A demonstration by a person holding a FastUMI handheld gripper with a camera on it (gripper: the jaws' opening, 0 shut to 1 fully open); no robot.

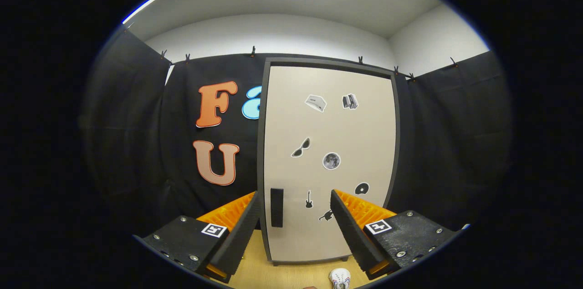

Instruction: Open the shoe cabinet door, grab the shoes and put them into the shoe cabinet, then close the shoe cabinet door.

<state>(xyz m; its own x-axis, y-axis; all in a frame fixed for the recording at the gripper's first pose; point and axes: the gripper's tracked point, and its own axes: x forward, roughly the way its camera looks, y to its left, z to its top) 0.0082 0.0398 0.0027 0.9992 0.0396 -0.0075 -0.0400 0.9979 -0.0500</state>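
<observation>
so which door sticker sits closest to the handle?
The guitar sticker, just right of the black handle on the cabinet door, between the open tool's fingers. The other stickers sit higher or further right.

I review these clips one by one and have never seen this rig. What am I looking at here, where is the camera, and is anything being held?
The camera rides on a hand-held gripper carried by a person, looking forward along its two fingers. The fingers are spread open and hold nothing. Beyond them stands a shoe cabinet, its door closed and dotted with stickers. The dark handle sits near the door's left edge, between the fingers. The cabinet stands on a wooden floor. A white shoe lies on the floor in front of the cabinet, near the right finger. Black cloth walls surround the booth.
</observation>
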